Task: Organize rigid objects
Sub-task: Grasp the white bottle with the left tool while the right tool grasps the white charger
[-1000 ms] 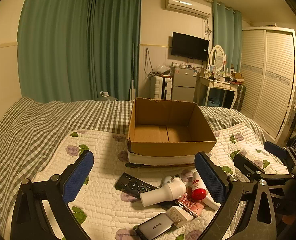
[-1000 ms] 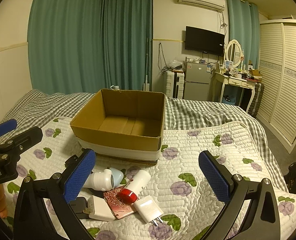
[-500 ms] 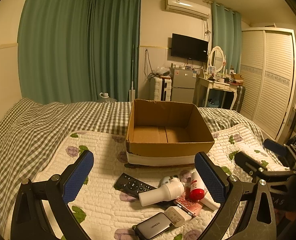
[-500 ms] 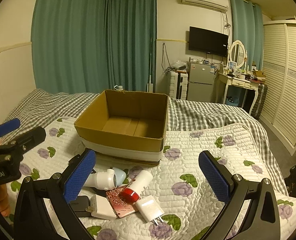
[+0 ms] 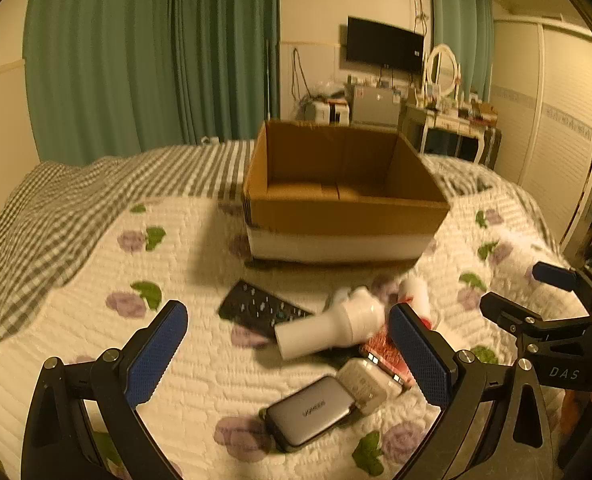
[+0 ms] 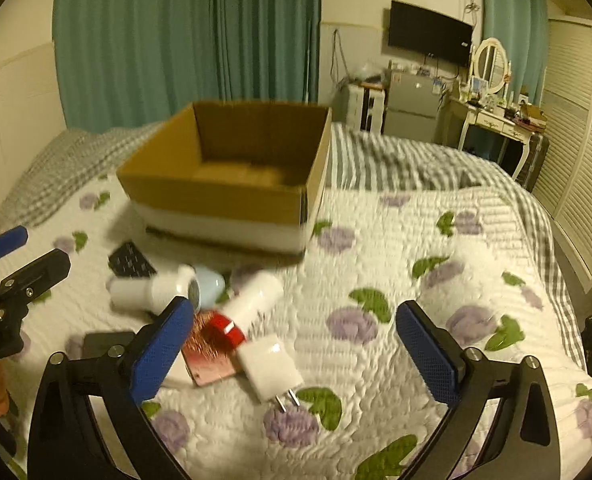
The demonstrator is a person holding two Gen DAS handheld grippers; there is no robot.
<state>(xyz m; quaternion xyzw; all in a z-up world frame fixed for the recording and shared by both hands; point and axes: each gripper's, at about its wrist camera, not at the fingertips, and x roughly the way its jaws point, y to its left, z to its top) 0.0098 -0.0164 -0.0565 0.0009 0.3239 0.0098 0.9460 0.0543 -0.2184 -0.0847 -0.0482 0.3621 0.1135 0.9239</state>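
Note:
An empty cardboard box (image 5: 344, 216) (image 6: 215, 200) stands on the quilted bed. In front of it lies a pile: a black remote (image 5: 261, 308), a white handheld device (image 5: 328, 330) (image 6: 151, 292), a white bottle with a red cap (image 6: 251, 304), a pink card (image 6: 207, 364), a white plug charger (image 6: 269, 366) (image 5: 366, 380) and a grey power bank (image 5: 310, 412). My left gripper (image 5: 287, 356) is open and empty over the pile. My right gripper (image 6: 296, 356) is open and empty over the charger.
The flowered white quilt (image 6: 436, 280) covers the bed, with a checked blanket (image 5: 55, 208) behind. Green curtains, a wall TV (image 6: 430, 36), a small fridge, a dressing table and a louvred wardrobe (image 6: 584, 152) stand beyond the bed.
Both grippers have moved forward and down toward the pile, so the objects and box look larger. Both stay open. No object has moved.

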